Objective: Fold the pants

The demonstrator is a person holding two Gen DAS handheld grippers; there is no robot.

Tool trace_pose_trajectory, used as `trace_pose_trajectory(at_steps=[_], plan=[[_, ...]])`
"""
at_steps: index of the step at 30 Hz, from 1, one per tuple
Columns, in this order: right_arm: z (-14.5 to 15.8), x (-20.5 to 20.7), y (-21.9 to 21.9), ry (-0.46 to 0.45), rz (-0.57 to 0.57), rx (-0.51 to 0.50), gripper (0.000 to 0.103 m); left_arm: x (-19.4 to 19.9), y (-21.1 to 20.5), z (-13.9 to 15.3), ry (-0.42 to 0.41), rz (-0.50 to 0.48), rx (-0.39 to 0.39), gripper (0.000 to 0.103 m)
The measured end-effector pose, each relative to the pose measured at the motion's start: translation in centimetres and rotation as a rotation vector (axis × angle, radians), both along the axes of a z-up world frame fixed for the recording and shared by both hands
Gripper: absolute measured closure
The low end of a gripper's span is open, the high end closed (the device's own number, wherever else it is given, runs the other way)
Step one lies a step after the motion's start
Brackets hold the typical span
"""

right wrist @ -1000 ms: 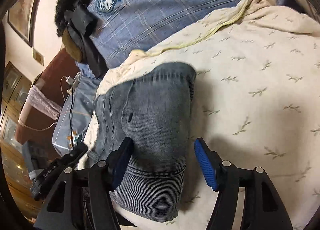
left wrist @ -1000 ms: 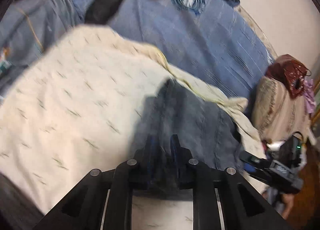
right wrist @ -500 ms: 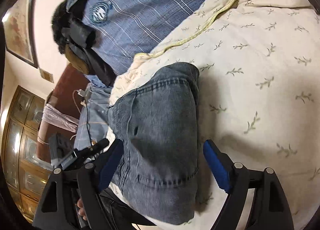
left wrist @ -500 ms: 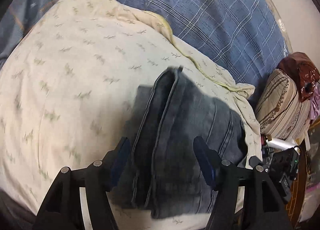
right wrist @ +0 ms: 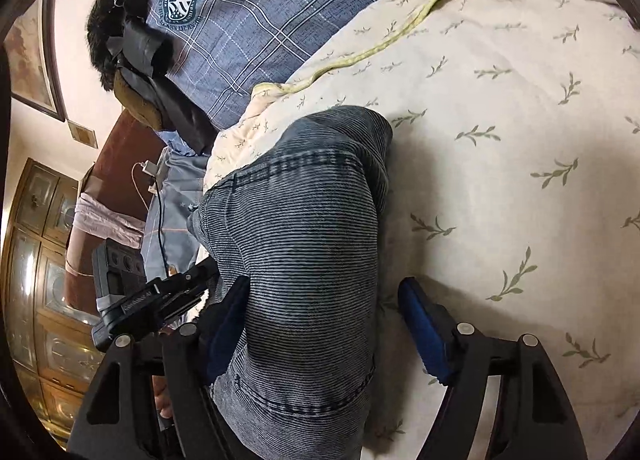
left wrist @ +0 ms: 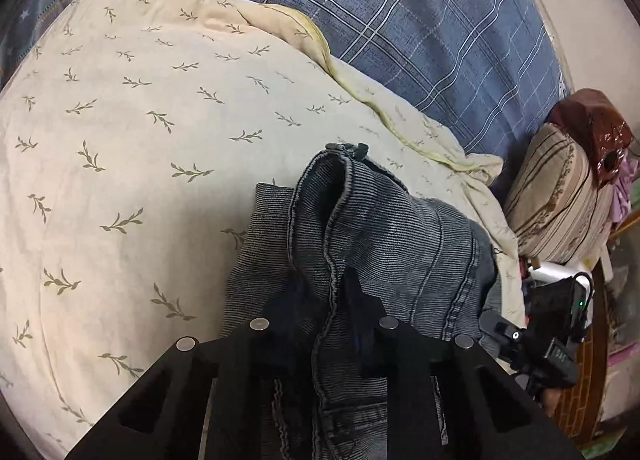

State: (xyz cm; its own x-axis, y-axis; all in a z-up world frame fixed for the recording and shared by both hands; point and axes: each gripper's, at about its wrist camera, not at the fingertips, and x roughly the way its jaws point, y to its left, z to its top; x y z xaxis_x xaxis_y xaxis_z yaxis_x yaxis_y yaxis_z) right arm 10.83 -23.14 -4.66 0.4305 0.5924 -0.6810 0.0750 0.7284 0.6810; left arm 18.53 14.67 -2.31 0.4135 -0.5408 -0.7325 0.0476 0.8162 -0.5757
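The dark grey-blue ribbed denim pants (left wrist: 384,244) lie folded into a compact bundle near the edge of a bed, on a cream leaf-print quilt (left wrist: 140,132). One seamed fold stands raised as a ridge. The rounded folded end points toward the bed's middle.

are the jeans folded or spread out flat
Folded. The jeans lie as a compact stack on the quilt, with a rounded fold at the far end and layered edges showing.

Cream quilt (left wrist: 140,164) open leftward; striped pillow (left wrist: 560,216), clutter block right edge.
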Motion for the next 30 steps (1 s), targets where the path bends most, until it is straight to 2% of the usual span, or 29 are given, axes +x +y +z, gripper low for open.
trace_pose_trajectory(at_steps=[1,3,6,8,11,13,14,15,17,19,22,24,26,28,30], plan=[[-0.5,0.0,-0.1,0.013,-0.006,0.024,0.026,0.1,0.1,-0.1,0.009,0.003,-0.005,0.08],[-0.8,0.0,-0.1,0.015,-0.011,0.033,0.026,0.2,0.4,-0.5,0.032,0.021,-0.011,0.065],[-0.5,0.0,0.0,0.001,-0.006,0.02,0.027,0.0,0.7,-0.5,0.054,0.018,-0.038,0.056],[-0.5,-0.2,-0.1,-0.006,-0.015,0.024,0.027,0.0,0.4,-0.7,0.056,0.009,-0.025,0.054],[-0.5,-0.4,0.1,-0.022,-0.008,0.005,0.029,-0.1,-0.5,-0.8,0.029,-0.013,0.043,0.054],[-0.4,-0.6,0.1,-0.027,-0.015,0.003,0.037,-0.2,-0.6,-0.7,0.028,-0.011,0.033,0.057],[-0.3,-0.7,0.2,-0.033,-0.008,0.015,0.047,-0.3,-0.3,-0.8,0.033,-0.006,0.002,0.071],[-0.2,-0.9,0.3,-0.045,-0.002,0.025,0.049,-0.5,-0.1,-0.8,0.037,-0.005,-0.033,0.083],[0.0,-1.1,0.5,-0.06,0.001,0.013,0.054,-0.7,0.4,-0.9,0.038,-0.005,-0.087,0.086],[0.1,-1.2,0.4,-0.06,-0.008,0.02,0.056,-1.0,0.5,-0.7,0.021,-0.01,-0.079,0.086],[0.1,-1.6,0.1,-0.069,-0.026,0.031,0.052,-1.3,1.1,-0.7,0.021,0.005,-0.078,0.073],[0.2,-1.9,0.0,-0.074,-0.027,0.042,0.047,-1.6,2.0,-0.3,0.018,0.04,-0.075,0.051],[0.5,-2.1,0.1,-0.078,-0.024,0.024,0.042,-1.8,2.4,0.0,-0.004,0.063,-0.046,0.041],[0.6,-2.2,0.1,-0.08,-0.021,0.016,0.038,-1.8,2.3,-0.5,0.01,0.083,0.0,0.039],[0.5,-2.2,0.2,-0.075,-0.021,0.004,0.032,-1.4,1.6,-1.6,0.065,0.056,-0.012,0.039]])
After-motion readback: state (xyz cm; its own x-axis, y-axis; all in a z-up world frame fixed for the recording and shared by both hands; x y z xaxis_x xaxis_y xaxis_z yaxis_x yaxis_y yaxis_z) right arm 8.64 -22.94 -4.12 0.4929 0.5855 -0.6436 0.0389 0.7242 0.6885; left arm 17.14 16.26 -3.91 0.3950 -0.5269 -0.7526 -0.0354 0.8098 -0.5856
